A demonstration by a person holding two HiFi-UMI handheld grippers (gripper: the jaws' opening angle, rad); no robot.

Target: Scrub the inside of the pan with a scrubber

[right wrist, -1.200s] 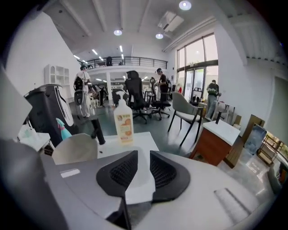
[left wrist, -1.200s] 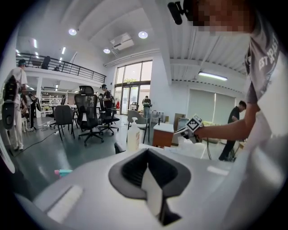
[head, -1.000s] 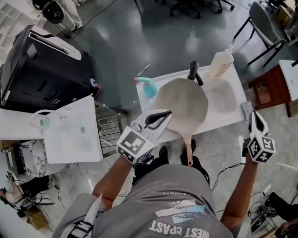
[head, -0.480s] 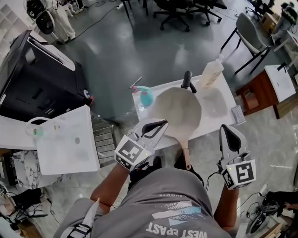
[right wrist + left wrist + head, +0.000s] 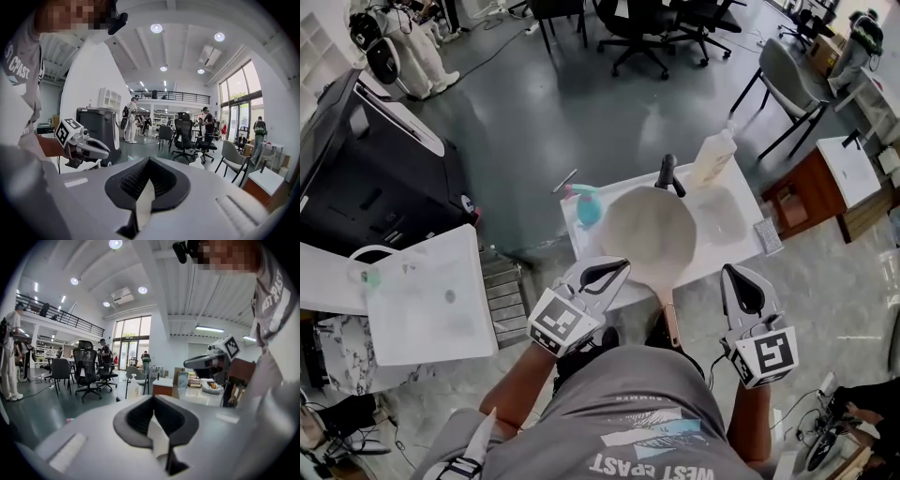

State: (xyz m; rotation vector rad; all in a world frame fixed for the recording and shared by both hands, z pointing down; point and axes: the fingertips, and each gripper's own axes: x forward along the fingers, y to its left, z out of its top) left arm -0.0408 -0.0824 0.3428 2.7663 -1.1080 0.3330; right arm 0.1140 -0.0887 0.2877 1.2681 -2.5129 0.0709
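Pan (image 5: 652, 230) sits near the middle of the head view, on a white table (image 5: 733, 246). Its pale inside faces up, and its long handle (image 5: 668, 317) runs down the frame toward us, past the table's near edge. We cannot tell whether anything lies inside the pan.

We hold the left gripper (image 5: 617, 267) at the pan's lower left, its tip close to the rim but not on it. The left gripper view shows the jaws pressed together with nothing between them. The right gripper (image 5: 741, 275) hangs at the lower right of the frame, below the table's near edge and apart from the pan and its handle. Its jaws are also clenched and empty, as its own view shows.

A small grey pad (image 5: 768, 236) lies at the table's right corner, just above the right gripper in the frame and not touched by it. A pale soap bottle (image 5: 712, 157) stands at the table's far edge, and a black upright handle (image 5: 666, 172) stands beside it, just behind the pan. A teal brush (image 5: 587, 202) lies at the table's left end. To the upper left we see a black cabinet (image 5: 375, 159), and office chairs (image 5: 642, 23) fill the top of the frame.
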